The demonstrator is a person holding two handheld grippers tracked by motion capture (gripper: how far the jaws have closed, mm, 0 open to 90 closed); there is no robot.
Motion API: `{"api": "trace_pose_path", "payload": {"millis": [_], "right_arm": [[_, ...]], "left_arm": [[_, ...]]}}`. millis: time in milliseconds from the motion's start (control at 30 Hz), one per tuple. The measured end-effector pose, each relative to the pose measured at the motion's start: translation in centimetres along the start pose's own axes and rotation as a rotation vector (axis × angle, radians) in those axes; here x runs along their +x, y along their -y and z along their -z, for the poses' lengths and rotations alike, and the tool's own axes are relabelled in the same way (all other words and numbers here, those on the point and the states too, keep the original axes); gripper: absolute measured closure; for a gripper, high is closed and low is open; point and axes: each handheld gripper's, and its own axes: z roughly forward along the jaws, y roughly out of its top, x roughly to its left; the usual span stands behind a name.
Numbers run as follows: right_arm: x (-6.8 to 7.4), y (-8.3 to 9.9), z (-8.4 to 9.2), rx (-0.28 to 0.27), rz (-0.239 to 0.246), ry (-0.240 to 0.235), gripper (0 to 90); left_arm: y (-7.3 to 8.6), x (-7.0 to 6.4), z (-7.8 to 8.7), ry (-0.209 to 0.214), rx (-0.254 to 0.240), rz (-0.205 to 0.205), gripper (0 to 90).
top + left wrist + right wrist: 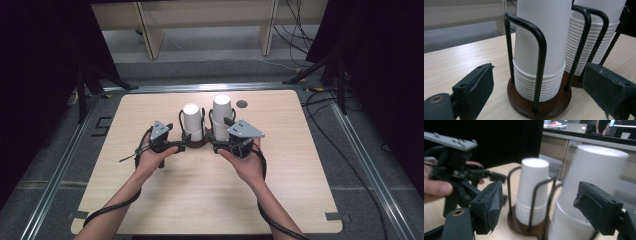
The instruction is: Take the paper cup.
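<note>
Two stacks of white paper cups stand upside down in a black wire holder mid-tabletop (150,200): the shorter left stack (192,121) and the taller right stack (221,116). Light, thin-walled stuff that will likely crush if squeezed hard, so pinch the top cup's wall gently, above the nested rims. Left tongs (534,87) are spread wide around the holder's brown base (524,106), gripping nothing. Right tongs (549,207) are raised, level with the taller stack, flanking it, pads not yet pressing
</note>
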Motion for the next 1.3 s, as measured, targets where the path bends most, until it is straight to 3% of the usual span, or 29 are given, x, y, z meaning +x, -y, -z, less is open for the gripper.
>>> {"api": "trace_pose_path", "payload": {"millis": [267,300,500,600,833,867,967,1033,1067,1300], "right_arm": [[0.4,-1.6,-2.4,-0.009,0.032,-0.03,25.1],[0.6,-2.0,-3.1,-0.013,0.03,-0.051,25.5],[1.0,-3.0,-4.6,-0.006,0.031,-0.065,26.1],[1.0,-3.5,-6.2,-0.003,0.039,-0.055,27.2],[1.1,-3.9,-8.1,0.029,0.017,-0.031,29.9],[1.2,-3.9,-8.3,0.022,0.019,-0.04,30.2],[1.3,-4.0,-8.9,0.03,0.039,-0.033,30.9],[1.5,-3.9,-9.0,0.043,0.011,-0.022,30.9],[1.4,-3.8,-9.2,0.042,0.029,-0.021,31.0],[1.3,-3.5,-9.7,0.064,0.022,-0.017,31.4]], "left_arm": [[0.5,-0.1,-2.0,0.007,0.06,-0.008,10.8],[0.7,-0.1,-2.3,0.011,0.068,-0.006,11.8],[0.9,0.1,-3.2,0.009,0.08,-0.006,14.0],[1.0,0.0,-3.6,0.014,0.086,-0.004,14.2],[1.3,0.1,-4.0,0.016,0.09,0.002,14.4],[1.2,0.3,-3.8,0.009,0.133,-0.043,14.4],[1.3,0.4,-4.0,0.016,0.131,-0.04,14.6],[1.4,0.6,-4.2,0.013,0.137,-0.028,15.0],[1.4,0.5,-4.4,0.013,0.116,-0.006,14.9],[1.3,0.4,-4.5,0.018,0.133,-0.011,15.9]]}}
